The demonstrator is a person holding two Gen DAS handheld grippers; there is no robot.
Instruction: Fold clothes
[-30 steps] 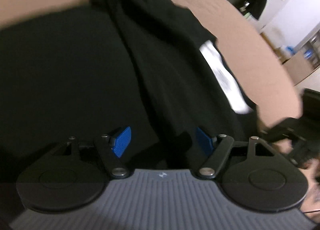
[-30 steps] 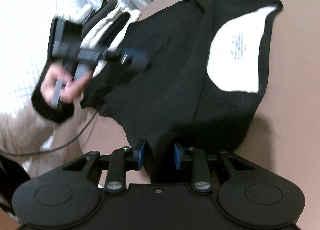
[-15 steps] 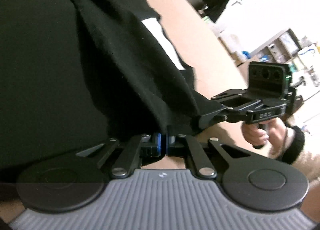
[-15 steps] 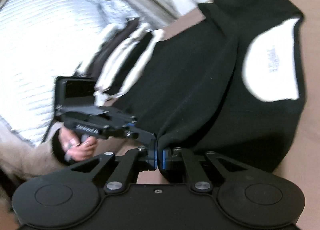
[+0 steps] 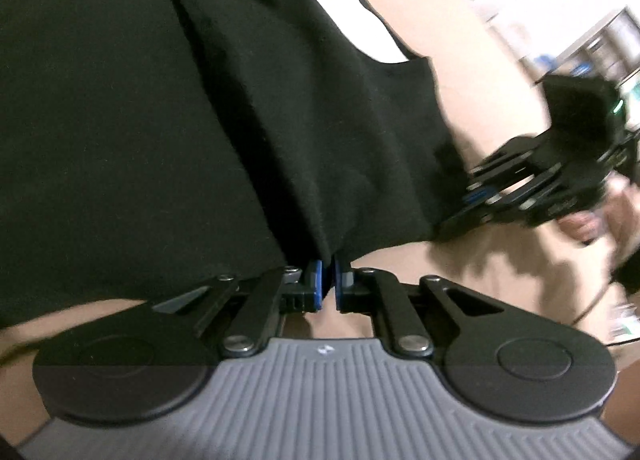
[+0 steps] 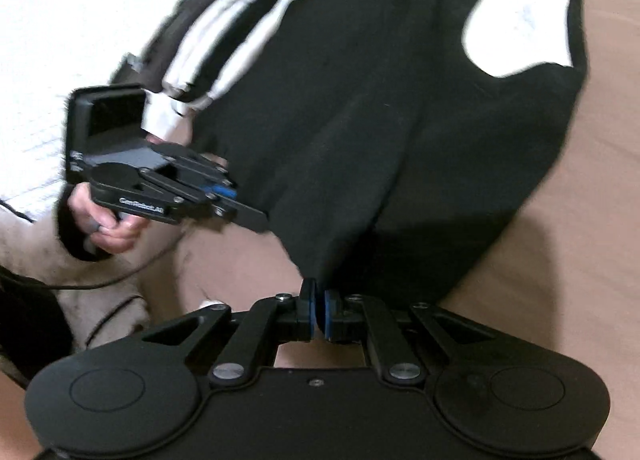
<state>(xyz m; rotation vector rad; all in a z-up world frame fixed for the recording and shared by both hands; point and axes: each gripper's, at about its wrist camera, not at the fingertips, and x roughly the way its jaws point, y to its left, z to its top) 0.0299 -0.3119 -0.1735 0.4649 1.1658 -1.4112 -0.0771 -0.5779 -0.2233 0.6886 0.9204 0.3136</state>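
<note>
Left gripper [image 5: 327, 280] sits at six o'clock in its own view, its blue pads pressed together on the near hem of the black shirt [image 5: 200, 120]. You pinch there because the hem is the edge that has to travel for a fold, and a corner grip keeps the cloth from bunching. From that pinch the shirt fans up toward twelve o'clock over the tan table [image 5: 472, 72], its white neck patch [image 5: 352, 20] at one o'clock. At three o'clock your right gripper [image 5: 464, 216] bites the same hem further along, blurred, so the edge is held at two points and should lift as a straight line.

Right gripper [image 6: 318, 310], low at six o'clock in its view, is likewise clamped on the hem, with cloth rising from between its pads. The shirt [image 6: 360, 120] spreads toward one o'clock, the white patch [image 6: 520, 32] far from you, which suggests you hold the bottom edge to carry it toward the collar. At nine o'clock the left gripper [image 6: 256, 216] grips the hem's other end. A stack of folded clothes [image 6: 224, 32] lies at eleven o'clock, just beside the shirt.
</note>
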